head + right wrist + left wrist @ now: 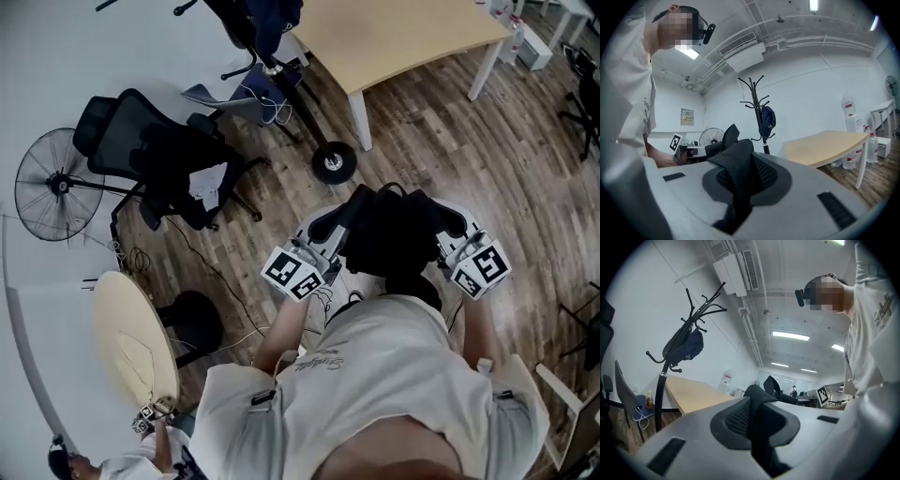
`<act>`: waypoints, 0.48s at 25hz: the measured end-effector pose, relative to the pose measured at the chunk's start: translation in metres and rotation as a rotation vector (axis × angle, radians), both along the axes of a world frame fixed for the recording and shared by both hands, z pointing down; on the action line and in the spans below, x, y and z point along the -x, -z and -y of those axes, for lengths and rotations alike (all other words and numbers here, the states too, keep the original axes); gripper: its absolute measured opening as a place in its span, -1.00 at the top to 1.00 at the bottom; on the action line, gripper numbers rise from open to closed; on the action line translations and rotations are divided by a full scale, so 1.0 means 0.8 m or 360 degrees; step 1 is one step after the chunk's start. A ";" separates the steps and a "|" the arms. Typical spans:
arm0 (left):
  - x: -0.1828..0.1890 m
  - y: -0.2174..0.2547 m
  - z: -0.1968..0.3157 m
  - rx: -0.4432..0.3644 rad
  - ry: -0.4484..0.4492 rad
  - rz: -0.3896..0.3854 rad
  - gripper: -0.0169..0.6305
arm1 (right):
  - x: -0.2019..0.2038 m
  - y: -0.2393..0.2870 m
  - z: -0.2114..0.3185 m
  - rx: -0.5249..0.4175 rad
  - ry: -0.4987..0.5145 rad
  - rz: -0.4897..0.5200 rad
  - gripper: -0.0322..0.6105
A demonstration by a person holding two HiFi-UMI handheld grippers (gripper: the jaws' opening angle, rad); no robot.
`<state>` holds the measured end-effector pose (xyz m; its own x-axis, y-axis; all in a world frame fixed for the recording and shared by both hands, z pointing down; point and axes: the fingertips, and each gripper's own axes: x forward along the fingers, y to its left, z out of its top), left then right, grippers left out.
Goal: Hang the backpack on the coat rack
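The left gripper [328,239] was seen closed on a black padded strap [761,404] of the backpack [389,234], with the webbing pinched between its jaws. The right gripper [448,234] was likewise clamped on a second strap [738,164], which filled the gap between its pads. Both grippers were held roughly level in front of the person's chest, one at either side. The backpack was slung between them in the air above the floor [450,141] and rested on nothing. Its width ran from one gripper to the other. The coat rack [334,162] stood ahead of the pair and well apart from them. It rose upright from a round base on the floor, just off the near corner of the desk [394,37]. In the head view the base lay almost straight beyond the left gripper, so that gripper was judged the nearer. From the left gripper [757,413] the rack's pole [659,394] was seen off to the left. From the right gripper [740,180] it [764,146] stood slightly right of centre. The hooks were set higher than both grippers, and one lower hook was already taken by a dark blue bag [689,348]. The coming move was therefore judged to turn on carrying the backpack forward and lifting a strap over a free hook.
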<state>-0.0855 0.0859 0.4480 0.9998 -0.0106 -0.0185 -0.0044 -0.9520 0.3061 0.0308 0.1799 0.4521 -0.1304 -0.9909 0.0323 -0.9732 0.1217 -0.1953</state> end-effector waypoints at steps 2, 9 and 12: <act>-0.025 -0.005 0.011 -0.0007 0.0054 0.0021 0.82 | -0.029 -0.004 0.016 -0.0004 0.0050 0.0006 0.82; -0.090 -0.011 0.043 -0.0022 0.0210 0.0064 0.82 | -0.101 -0.005 0.058 -0.0010 0.0174 -0.0002 0.82; -0.110 -0.010 0.056 0.0010 0.0226 0.0064 0.82 | -0.123 -0.002 0.073 -0.0028 0.0195 0.0021 0.82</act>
